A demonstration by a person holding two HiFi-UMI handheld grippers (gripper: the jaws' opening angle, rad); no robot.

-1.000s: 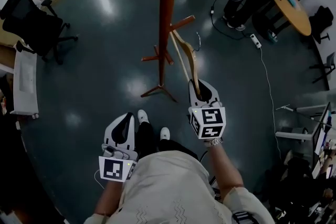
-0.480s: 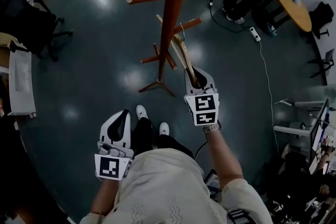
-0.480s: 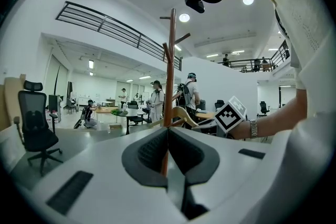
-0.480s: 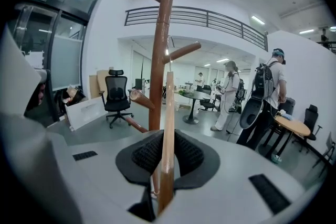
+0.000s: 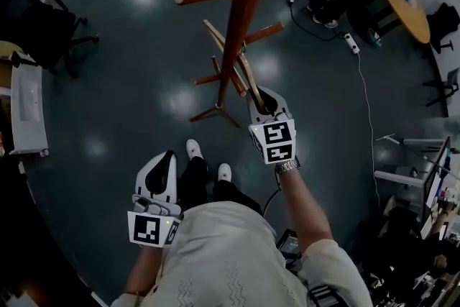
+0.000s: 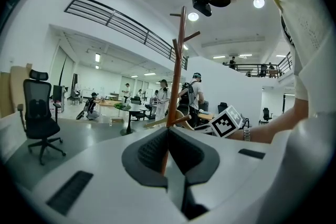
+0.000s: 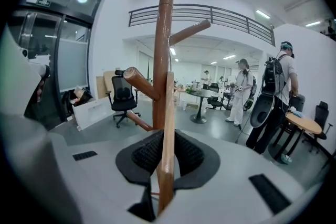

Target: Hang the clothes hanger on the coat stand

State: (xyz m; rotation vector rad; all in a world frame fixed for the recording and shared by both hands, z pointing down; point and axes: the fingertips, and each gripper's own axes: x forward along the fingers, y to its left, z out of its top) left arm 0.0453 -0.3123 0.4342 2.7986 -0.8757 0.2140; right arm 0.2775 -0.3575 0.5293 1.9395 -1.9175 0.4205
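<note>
Tall red-brown wooden coat stand (image 5: pixel 248 3) is dead ahead of me, trunk now filling the upper middle of the head view. It was further off a second ago, so I've closed in.

Pale wooden clothes hanger (image 5: pixel 250 79) was clear to the right of the trunk. Now it lies across the trunk, its top just under the short right-hand peg (image 5: pixel 262 32). In the right gripper view, the hanger's bar (image 7: pixel 168 134) stands upright right in front of the trunk (image 7: pixel 160 34).

Right gripper (image 5: pixel 264 98) has gone forward and up, clamped on the hanger's lower end, grip unchanged. Left gripper (image 5: pixel 164 167) stays low by my hip, jaws together on nothing.

Can't make out the metal hook against the stand, so I can't say it's on a peg. My read: approach is done, hooking isn't. Next I line the hook up over that peg, then let go.
</note>
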